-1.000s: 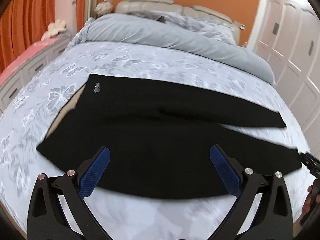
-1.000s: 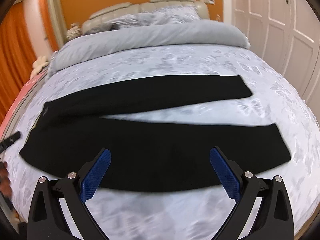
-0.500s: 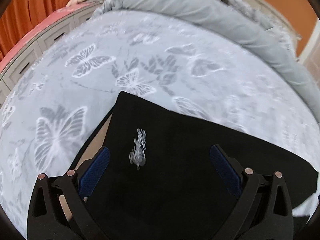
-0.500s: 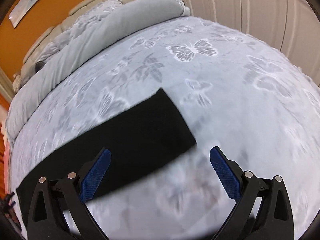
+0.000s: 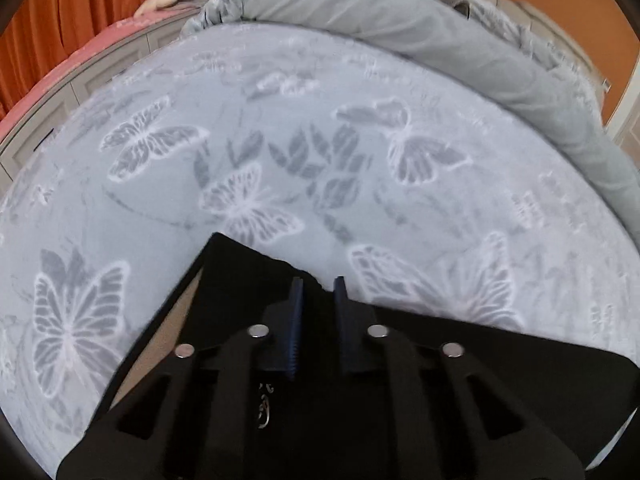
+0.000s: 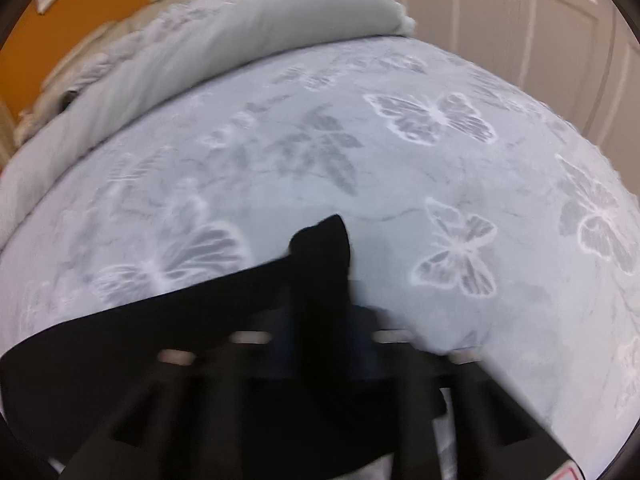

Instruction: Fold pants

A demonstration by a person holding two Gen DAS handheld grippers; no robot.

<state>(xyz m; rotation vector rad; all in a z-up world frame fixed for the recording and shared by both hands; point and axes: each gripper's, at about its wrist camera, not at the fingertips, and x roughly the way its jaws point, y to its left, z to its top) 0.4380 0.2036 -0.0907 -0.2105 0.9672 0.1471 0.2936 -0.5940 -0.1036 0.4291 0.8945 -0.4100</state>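
Black pants [image 5: 240, 280] lie on a grey butterfly-print bedspread [image 5: 280, 140]. In the left wrist view my left gripper [image 5: 318, 286] is shut on the far edge of the waistband, near its corner; a small white logo [image 5: 264, 404] shows below the fingers. In the right wrist view the far pant leg's cuff [image 6: 322, 248] is bunched up and pinched in my right gripper [image 6: 320, 300], which is shut on it. The view is blurred. The rest of the leg [image 6: 120, 340] runs off to the left.
A rolled grey duvet [image 5: 440, 40] and pillows lie along the head of the bed. Orange curtains [image 5: 60, 12] and a pink-topped cabinet stand at the left. White wardrobe doors [image 6: 520, 20] stand at the right of the bed [image 6: 400, 160].
Both grippers moved from the near side of the pants over to the far edge, then closed: the left on the waistband edge, the right on the far leg's cuff.
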